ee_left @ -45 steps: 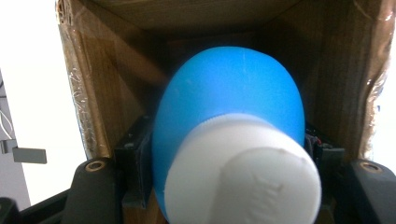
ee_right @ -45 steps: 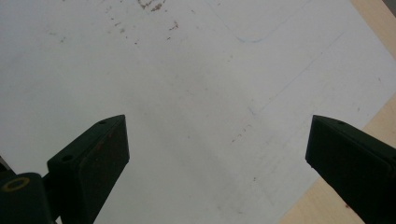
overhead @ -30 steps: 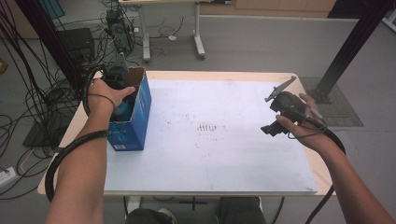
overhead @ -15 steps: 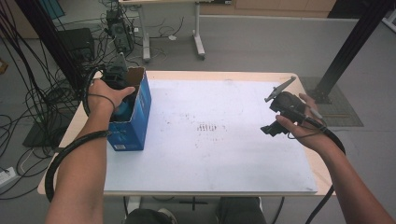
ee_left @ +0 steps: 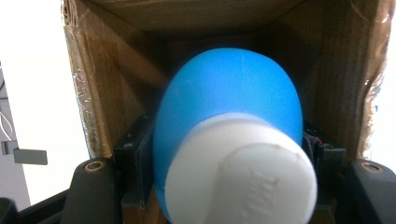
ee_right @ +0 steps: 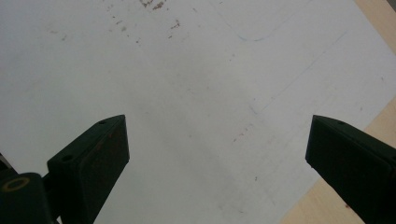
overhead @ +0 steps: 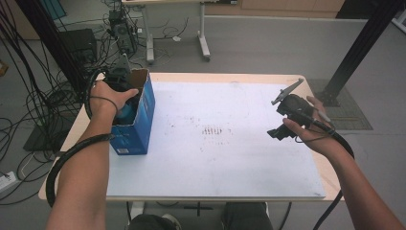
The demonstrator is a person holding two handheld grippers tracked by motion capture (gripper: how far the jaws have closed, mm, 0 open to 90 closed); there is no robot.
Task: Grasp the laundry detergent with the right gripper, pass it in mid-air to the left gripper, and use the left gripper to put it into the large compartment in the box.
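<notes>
Meanwhile nothing shifts from a second ago: the left gripper (overhead: pixel 125 98) stays clamped on the blue bottle (ee_left: pixel 229 121) inside the box (overhead: pixel 143 120), and the right gripper (ee_right: pixel 217 154) waits with jaws apart over the mat (overhead: pixel 230 143), so the bottle's move seems paused mid-box.

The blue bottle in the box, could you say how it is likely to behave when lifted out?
The bottle looks smooth and rounded, so it may slip between the jaws. The box is narrow, so it could snag or tip. Laid down, it would probably roll.
</notes>
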